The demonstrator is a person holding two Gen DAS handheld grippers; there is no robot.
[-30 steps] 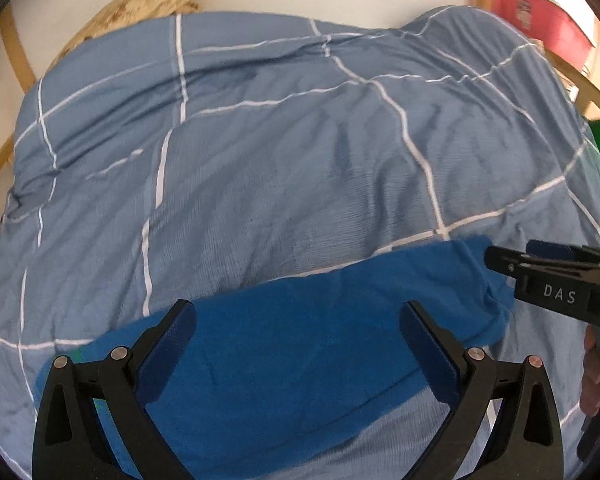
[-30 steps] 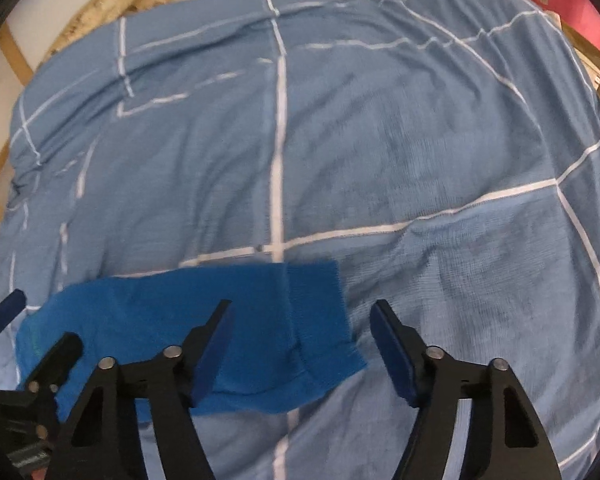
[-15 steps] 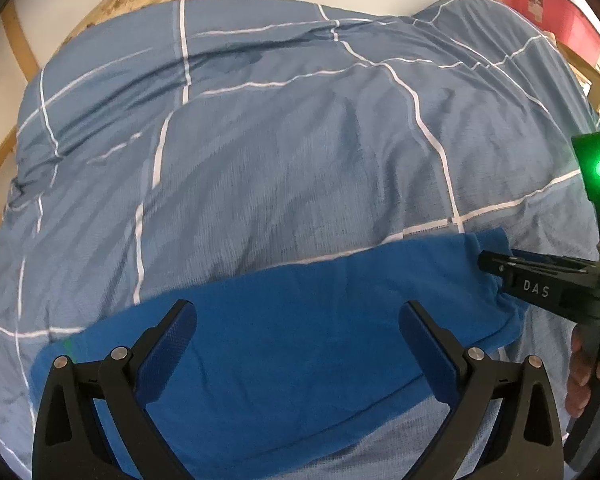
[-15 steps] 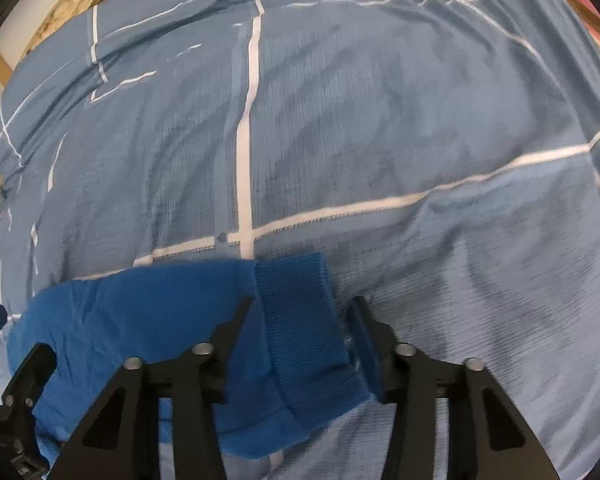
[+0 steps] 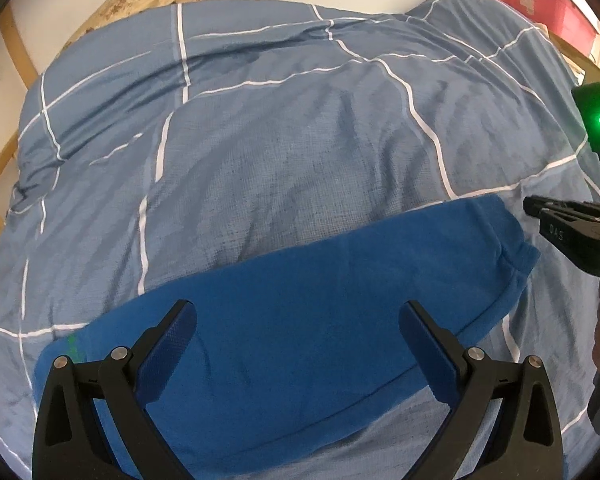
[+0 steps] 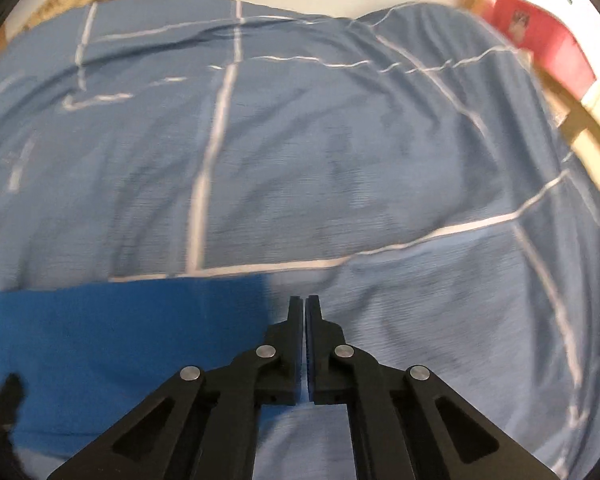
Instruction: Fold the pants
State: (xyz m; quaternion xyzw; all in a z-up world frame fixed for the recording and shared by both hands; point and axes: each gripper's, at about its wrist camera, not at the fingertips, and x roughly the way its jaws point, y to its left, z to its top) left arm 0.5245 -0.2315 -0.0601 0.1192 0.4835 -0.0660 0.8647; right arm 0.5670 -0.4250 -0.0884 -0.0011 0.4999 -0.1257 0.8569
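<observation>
Since a moment ago, your right gripper (image 6: 304, 304) has pinched together, holding nothing, off the pants (image 5: 300, 332) edge at 9 o'clock. Your left gripper (image 5: 300, 344) gapes wide, empty, above the pants on the duvet (image 5: 280, 152).

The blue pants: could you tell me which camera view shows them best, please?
The left wrist view: the pants lie sharp and nearly whole across the checked duvet, cuff end included. The right wrist view is motion-blurred and catches only part of them at lower left.
</observation>
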